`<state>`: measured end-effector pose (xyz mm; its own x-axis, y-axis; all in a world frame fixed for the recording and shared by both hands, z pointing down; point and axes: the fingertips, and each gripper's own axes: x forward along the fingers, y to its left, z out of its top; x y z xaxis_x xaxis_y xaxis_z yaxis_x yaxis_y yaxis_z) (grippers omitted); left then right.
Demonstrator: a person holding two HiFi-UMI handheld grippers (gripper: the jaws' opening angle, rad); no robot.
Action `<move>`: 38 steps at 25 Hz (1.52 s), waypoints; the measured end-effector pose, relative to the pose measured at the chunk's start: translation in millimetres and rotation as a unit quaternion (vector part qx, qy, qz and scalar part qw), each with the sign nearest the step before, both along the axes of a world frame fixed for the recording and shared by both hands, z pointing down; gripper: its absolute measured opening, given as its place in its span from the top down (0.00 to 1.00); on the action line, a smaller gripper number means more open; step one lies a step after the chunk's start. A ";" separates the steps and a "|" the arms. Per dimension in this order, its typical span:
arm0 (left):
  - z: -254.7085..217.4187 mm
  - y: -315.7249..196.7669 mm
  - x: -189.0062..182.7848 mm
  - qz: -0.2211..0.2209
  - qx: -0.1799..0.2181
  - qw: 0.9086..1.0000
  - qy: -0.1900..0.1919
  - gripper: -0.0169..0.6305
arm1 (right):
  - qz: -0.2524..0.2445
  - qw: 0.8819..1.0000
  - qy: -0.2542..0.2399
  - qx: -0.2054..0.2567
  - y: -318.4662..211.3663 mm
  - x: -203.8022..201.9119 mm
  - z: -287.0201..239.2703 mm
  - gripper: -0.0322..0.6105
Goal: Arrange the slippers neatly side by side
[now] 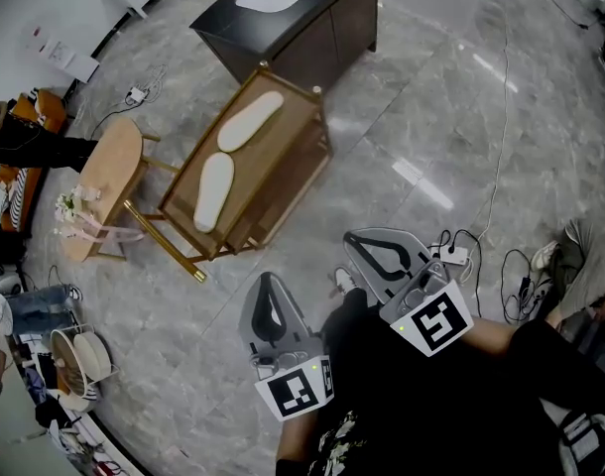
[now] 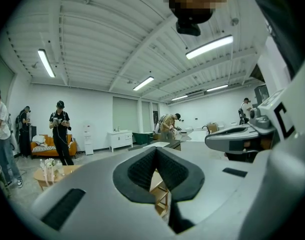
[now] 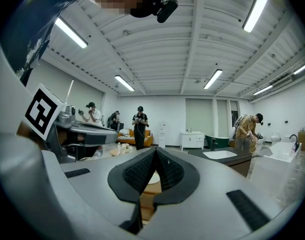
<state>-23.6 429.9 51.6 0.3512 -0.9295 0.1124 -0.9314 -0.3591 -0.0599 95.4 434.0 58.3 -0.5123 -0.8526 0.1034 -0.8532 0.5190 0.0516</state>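
Slippers (image 1: 214,192) — two, end to end on the wooden surface (image 1: 301,139), at 11 o'clock from the left gripper (image 1: 270,284) and right gripper (image 1: 367,246), both closed tight and empty — risk: arriving unopened, they'd likely shove a flat sole askew.

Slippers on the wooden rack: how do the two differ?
The far slipper lies toward the dark cabinet, the near slipper toward the front end of the wooden rack. The far slipper slants more rightward than the near slipper. Both are white and lie end to end.

cabinet (image 1: 322,43) cropped at top, far end unseen
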 end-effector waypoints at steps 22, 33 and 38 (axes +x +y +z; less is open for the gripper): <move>3.4 -93.5 -32.0 0.051 0.015 0.999 0.013 0.97 | 0.045 0.999 -0.020 0.021 -85.9 -41.5 1.6 0.95; 9.0 -121.6 -52.3 0.049 0.011 0.998 0.027 0.97 | 0.058 0.998 -0.022 0.009 -105.3 -51.3 6.6 0.95; 20.6 -123.6 -44.5 0.059 -0.001 0.998 0.026 0.97 | 0.067 0.998 -0.021 -0.006 -104.6 -44.3 17.5 0.95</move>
